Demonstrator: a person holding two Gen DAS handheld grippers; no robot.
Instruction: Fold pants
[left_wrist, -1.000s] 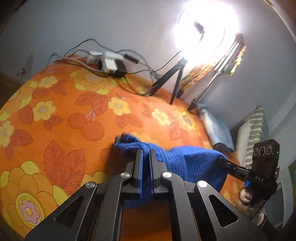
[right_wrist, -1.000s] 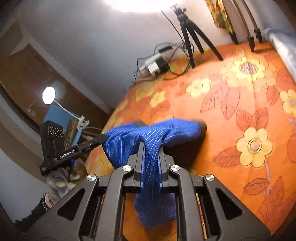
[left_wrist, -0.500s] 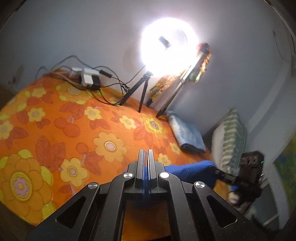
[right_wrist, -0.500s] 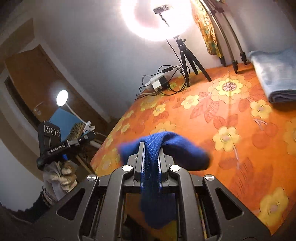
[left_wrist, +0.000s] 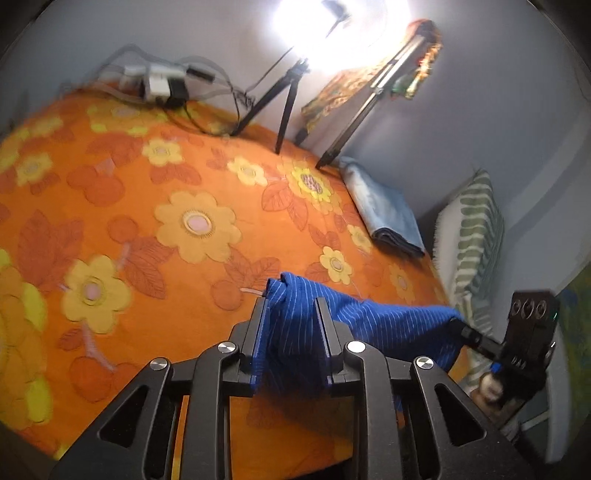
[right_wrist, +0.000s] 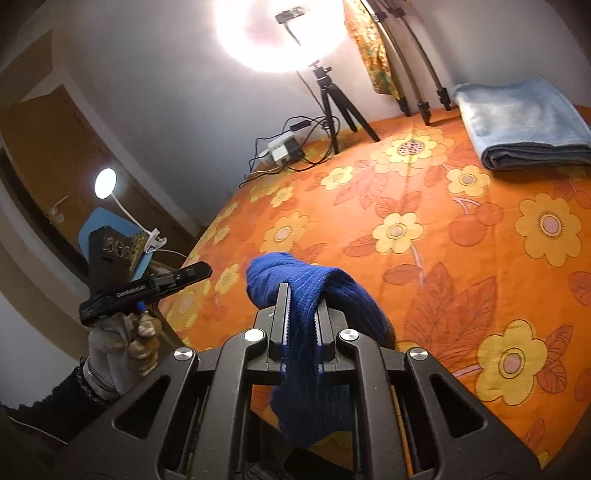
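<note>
The blue pin-striped pants (left_wrist: 369, 325) hang between my two grippers above the near edge of the orange flowered bed (left_wrist: 184, 221). My left gripper (left_wrist: 291, 306) has its jaws parted with pants cloth draped between them. The right gripper shows at the right of the left wrist view (left_wrist: 465, 332), gripping the cloth's far end. In the right wrist view my right gripper (right_wrist: 303, 295) is shut on a bunch of the pants (right_wrist: 314, 288), which hang down below it. The left gripper shows at the left of that view (right_wrist: 199, 271), with no cloth seen on it.
A folded light-blue towel (left_wrist: 384, 214) lies at the bed's far right, also in the right wrist view (right_wrist: 517, 122). A ring light on a tripod (left_wrist: 288, 92), a second stand (left_wrist: 362, 107) and a power strip with cables (left_wrist: 159, 81) stand at the far edge. A striped pillow (left_wrist: 476, 236) lies beside the bed.
My left gripper's jaws have opened from shut; the pants now drape loosely between them. Both grippers stayed raised above the bed's near edge, and the right one keeps its hold.
</note>
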